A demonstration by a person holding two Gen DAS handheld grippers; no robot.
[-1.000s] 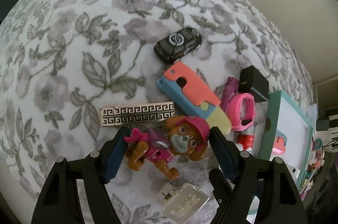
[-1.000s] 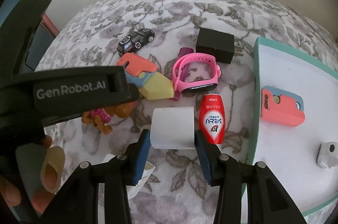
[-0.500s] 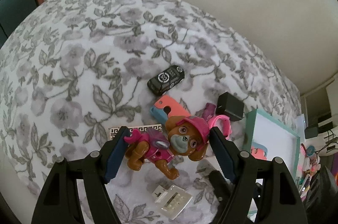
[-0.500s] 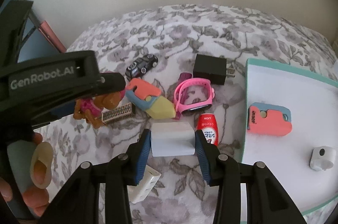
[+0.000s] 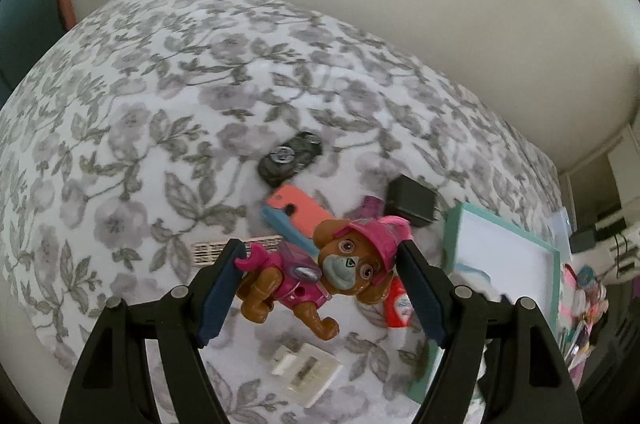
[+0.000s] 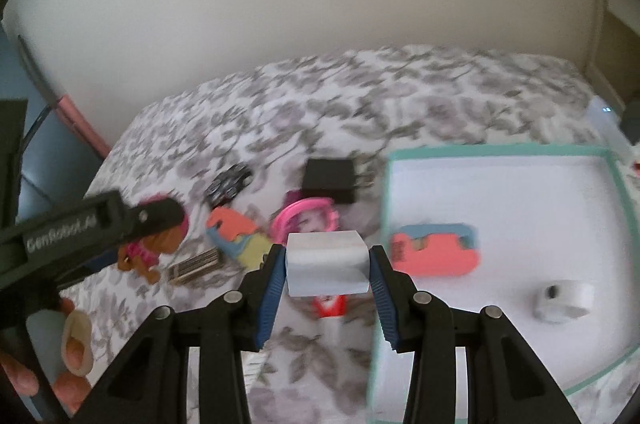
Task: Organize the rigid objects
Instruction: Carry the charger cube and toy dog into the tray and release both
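My left gripper (image 5: 320, 278) is shut on a brown puppy toy in pink clothes (image 5: 320, 272) and holds it well above the floral bedspread; the toy also shows in the right wrist view (image 6: 154, 246). My right gripper (image 6: 326, 264) is shut on a white block (image 6: 326, 262) and holds it in the air left of the teal-rimmed white tray (image 6: 616, 180). In the tray lie a coral and blue case (image 6: 436, 250) and a small white part (image 6: 562, 302). The tray also shows in the left wrist view (image 5: 554, 272).
On the bedspread lie a black toy car (image 5: 290, 158), a coral-blue-yellow case (image 5: 292, 210), a black charger (image 5: 412, 200), a pink watch (image 6: 308, 218), a patterned bar (image 6: 194, 266), a red tube (image 6: 330, 304) and a clear white packet (image 5: 306, 368). A wall stands behind.
Both grippers have risen from the bed with the puppy toy and the white block held. The right gripper has drifted toward the tray, and the view is blurred by motion.
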